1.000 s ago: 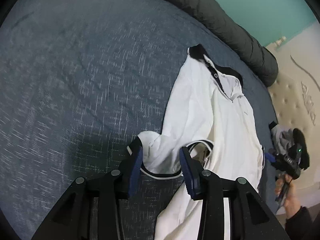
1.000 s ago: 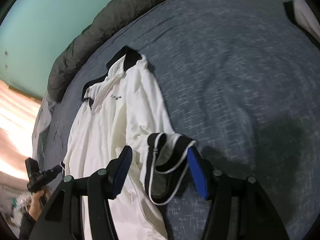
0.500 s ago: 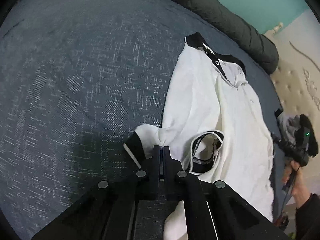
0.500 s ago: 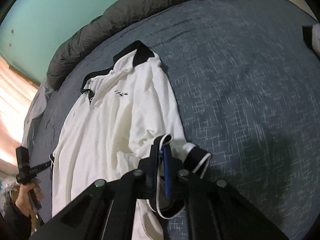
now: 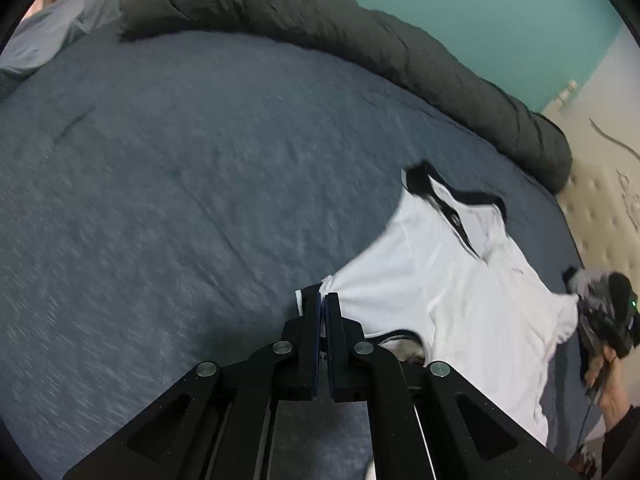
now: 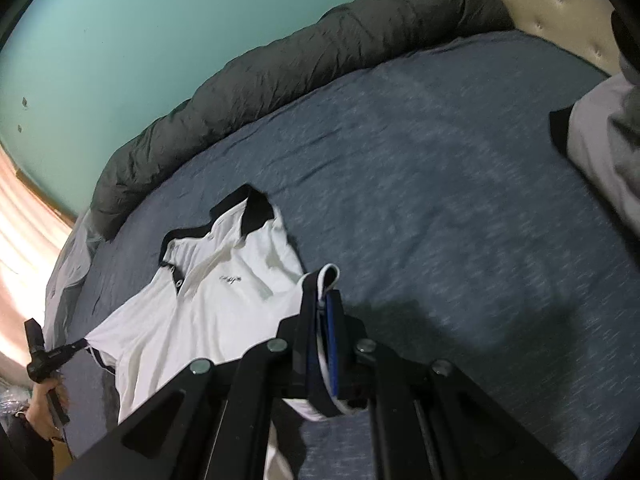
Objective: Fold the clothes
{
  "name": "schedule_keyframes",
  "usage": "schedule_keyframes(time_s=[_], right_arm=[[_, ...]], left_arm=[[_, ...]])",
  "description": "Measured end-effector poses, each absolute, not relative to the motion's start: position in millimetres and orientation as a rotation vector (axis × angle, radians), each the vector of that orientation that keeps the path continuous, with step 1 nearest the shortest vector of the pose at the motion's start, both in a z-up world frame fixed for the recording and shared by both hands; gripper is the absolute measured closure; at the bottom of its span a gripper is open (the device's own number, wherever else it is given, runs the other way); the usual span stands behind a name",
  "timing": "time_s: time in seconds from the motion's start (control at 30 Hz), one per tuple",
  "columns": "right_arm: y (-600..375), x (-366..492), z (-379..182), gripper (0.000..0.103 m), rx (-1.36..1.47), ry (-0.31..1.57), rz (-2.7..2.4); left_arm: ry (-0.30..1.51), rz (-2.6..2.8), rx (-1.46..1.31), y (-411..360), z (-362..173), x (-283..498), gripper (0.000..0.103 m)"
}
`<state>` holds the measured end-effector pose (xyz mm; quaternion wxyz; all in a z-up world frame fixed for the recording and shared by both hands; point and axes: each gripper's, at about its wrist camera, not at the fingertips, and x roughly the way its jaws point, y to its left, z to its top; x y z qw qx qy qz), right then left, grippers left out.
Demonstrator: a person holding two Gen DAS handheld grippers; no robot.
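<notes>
White knit is pinched flat in the left gripper (image 5: 323, 300), whose jaws are clamped together on the black-edged cuff of one sleeve. The right gripper (image 6: 323, 304) is likewise clamped on the opposite sleeve (image 6: 326, 276), its cuff curling up above the blue pad at 12 o'clock. Holding both cuffs at once lets the person spread the polo shirt (image 5: 452, 280) wide and keep it square, probably to flatten it or to swing the sleeves inward for a first fold.

From the left gripper the shirt fans out toward 2 o'clock, its black collar (image 5: 476, 198) at the far end; from the right one it runs toward 10 o'clock. It lies on the blue-grey bedsheet (image 5: 200, 200), chest upward, placket showing. A rolled dark duvet (image 6: 280, 64) borders the bed at 12 o'clock. Another garment (image 6: 600, 148) sits at 3 o'clock in the right view.
</notes>
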<state>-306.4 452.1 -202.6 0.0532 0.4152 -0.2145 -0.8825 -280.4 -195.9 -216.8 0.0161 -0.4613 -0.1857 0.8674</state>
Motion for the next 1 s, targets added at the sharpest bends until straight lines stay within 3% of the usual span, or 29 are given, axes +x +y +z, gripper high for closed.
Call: schedule_keyframes(time_s=[0.43, 0.67, 1.0], right_arm=[[494.9, -324.5, -208.6, 0.098, 1.242, -0.742, -2.781], [509.1, -322.1, -246.3, 0.098, 1.372, -0.764, -2.790], [492.7, -319.8, -287.8, 0.094, 1.530, -0.660, -2.609]], left_arm=[[-0.528, 2.769, -1.529, -235.5, -220.8, -325.4, 0.101], [-0.512, 2.745, -1.637, -246.3, -256.2, -331.3, 0.101], [-0.546, 2.674, -1.655, -248.4, -278.9, -321.1, 0.100]])
